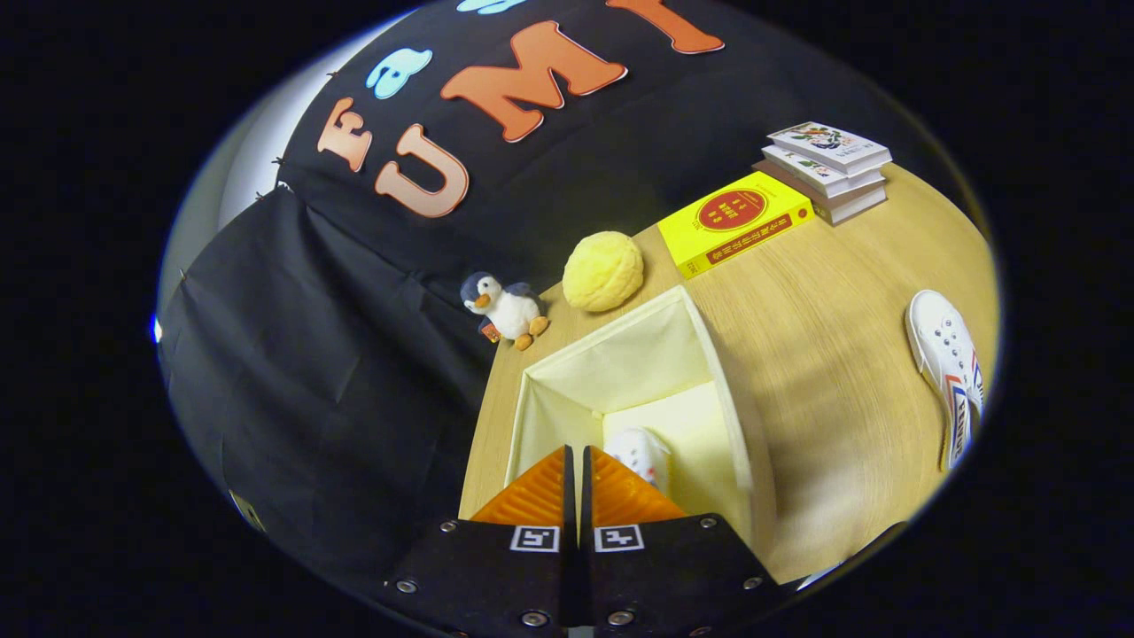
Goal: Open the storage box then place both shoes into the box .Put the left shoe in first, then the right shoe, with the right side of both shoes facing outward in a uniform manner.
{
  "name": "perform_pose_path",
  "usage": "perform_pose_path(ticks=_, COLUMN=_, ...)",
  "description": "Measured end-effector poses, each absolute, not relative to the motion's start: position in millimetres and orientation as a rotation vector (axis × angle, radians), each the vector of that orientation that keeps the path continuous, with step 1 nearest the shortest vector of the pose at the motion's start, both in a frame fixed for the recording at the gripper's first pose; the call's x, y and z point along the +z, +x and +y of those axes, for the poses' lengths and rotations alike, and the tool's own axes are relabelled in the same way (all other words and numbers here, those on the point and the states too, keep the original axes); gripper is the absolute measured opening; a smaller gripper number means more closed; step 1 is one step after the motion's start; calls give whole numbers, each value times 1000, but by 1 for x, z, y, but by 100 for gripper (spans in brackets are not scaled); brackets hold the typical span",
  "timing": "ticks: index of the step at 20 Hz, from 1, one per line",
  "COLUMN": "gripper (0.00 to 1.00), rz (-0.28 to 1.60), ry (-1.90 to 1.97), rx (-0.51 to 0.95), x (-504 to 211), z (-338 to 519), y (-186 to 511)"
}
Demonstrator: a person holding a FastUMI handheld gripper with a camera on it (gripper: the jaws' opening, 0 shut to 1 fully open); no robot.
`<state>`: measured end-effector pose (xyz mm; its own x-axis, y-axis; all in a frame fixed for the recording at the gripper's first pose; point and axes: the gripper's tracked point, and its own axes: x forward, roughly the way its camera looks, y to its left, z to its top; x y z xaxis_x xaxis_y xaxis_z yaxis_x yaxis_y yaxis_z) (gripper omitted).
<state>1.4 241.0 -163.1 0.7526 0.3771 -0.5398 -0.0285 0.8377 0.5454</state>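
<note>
The cream fabric storage box [719, 381] stands open on the wooden table [824, 425], right ahead of and below my fingers. A white shoe [640, 454] lies inside the box, its end showing just past the right finger and the remainder hidden behind it. My gripper [574, 450] hovers over the near part of the box, its fingers pressed together with only a thin slit and nothing visible between them. A second white shoe [950, 372] with red and blue side stripes lies on the table well to the right of the box.
A penguin plush [507, 310] and a round yellow plush [603, 270] sit beyond the box at the table's far edge. A yellow book [733, 221] and a stack of books [828, 168] lie farther back right. Black cloth hangs to the left.
</note>
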Motion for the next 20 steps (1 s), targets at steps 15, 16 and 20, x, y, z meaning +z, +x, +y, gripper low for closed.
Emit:
perform_pose_path(ticks=15, gripper=36, rz=674, ry=370, rx=-102, x=-179, z=20, y=-16)
perform_pose_path(ticks=16, gripper=47, rz=686, ry=358, rx=-116, x=-186, z=8, y=-18)
perform_pose_path(ticks=20, gripper=74, rz=746, ry=305, rx=-158, x=-210, z=-35, y=-34)
